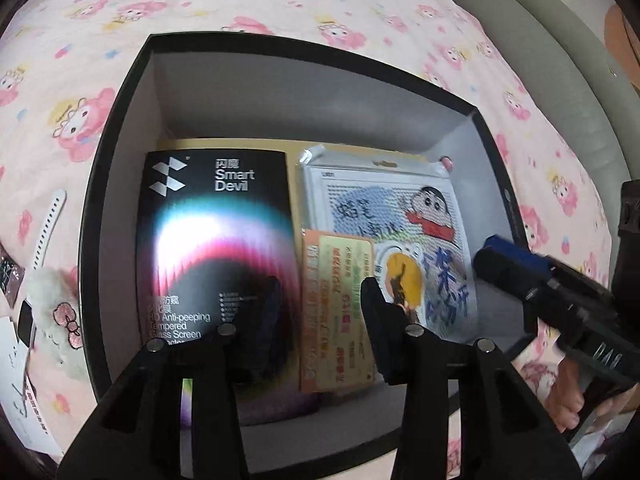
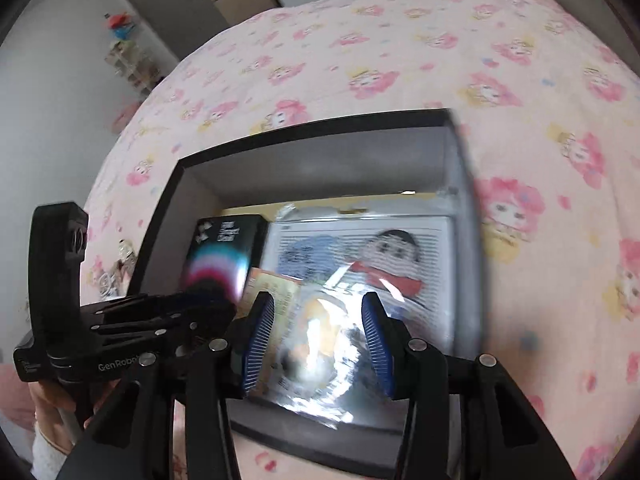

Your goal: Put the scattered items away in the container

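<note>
A black-rimmed box [image 1: 120,128] with grey walls sits on the pink bedspread. In it lie a black Smart Devil screen-protector pack [image 1: 216,248], a cartoon pixel-art pack [image 1: 384,216] and an orange-green card [image 1: 340,304]. My left gripper [image 1: 320,320] is open above the box, empty. My right gripper [image 2: 318,340] is open around a shiny clear packet with a yellow item [image 2: 316,344], over the box [image 2: 320,128]; the view is blurred. The right gripper also shows in the left wrist view [image 1: 520,276], at the box's right wall.
Left of the box on the bedspread lie a white watch strap [image 1: 48,228], a fluffy white item with a pink bow [image 1: 60,320] and white papers [image 1: 16,380]. A grey padded bed edge [image 1: 560,72] runs at the right.
</note>
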Motion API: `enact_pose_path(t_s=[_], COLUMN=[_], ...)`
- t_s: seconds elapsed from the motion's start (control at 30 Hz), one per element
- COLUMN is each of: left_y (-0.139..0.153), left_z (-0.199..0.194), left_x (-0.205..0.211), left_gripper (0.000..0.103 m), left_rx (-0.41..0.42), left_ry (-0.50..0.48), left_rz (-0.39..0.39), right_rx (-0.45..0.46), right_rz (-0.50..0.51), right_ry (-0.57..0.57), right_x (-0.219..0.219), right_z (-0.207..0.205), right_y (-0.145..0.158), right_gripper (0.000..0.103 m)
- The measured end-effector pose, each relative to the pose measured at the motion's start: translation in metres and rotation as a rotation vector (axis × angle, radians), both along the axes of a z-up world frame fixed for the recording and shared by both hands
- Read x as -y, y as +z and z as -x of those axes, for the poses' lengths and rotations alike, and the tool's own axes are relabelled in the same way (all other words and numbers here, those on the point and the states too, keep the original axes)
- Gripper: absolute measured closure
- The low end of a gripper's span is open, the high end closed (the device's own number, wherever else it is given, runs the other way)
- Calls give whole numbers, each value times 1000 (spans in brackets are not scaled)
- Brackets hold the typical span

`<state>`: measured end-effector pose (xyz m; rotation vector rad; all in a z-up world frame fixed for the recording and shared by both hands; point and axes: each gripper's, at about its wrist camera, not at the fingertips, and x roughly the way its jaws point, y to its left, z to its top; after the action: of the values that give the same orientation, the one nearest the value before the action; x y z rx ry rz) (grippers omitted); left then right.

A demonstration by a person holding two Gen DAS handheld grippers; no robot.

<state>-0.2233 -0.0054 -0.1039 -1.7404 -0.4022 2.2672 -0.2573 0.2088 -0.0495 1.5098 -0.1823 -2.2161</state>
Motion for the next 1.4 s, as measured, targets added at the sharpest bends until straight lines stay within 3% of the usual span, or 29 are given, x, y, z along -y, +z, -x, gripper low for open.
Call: enact_pose_path(t_s=[0.1, 0.2, 0.4, 0.6, 0.7, 0.8, 0.97, 1.13, 1.27, 1.4], left_y=[-12, -11, -15, -28, -33, -26, -19, -28, -29, -26], left_z=[-1, -1, -6, -8, -7, -7, 0, 9, 11, 16], left_x=[-8, -20, -40, -38, -35, -27, -18, -32, -48, -52], left_gripper=[63, 63, 71, 73, 73, 72, 72, 72, 68, 65], left_rx=[38, 18, 33, 107, 144, 112, 82, 128, 163, 171], left_ry=[-9, -25, -37, -42, -34, 15, 91, 59, 19, 2], left_rz=[6, 45, 20, -197, -277, -251, -212, -226, -252, -266], right_rx=[34, 40, 35, -43, -38, -32, -50, 73, 137, 109], right_rz=[-7, -40, -93, -103, -81, -75, -158, -149, -50, -66], right_ry=[31, 34, -27, -40, -45, -37, 26, 72, 41, 16], right_x=[9, 12, -4, -6, -9, -10, 5, 13, -2, -3], right_z=[-5, -12, -21, -27, -25, -24, -27, -20, -13, -17], right_y=[-13, -22, -29, -18, -17, -17, -23, -50, -51, -46], right_gripper=[62, 62, 64, 65, 65, 65, 65, 65, 65, 65])
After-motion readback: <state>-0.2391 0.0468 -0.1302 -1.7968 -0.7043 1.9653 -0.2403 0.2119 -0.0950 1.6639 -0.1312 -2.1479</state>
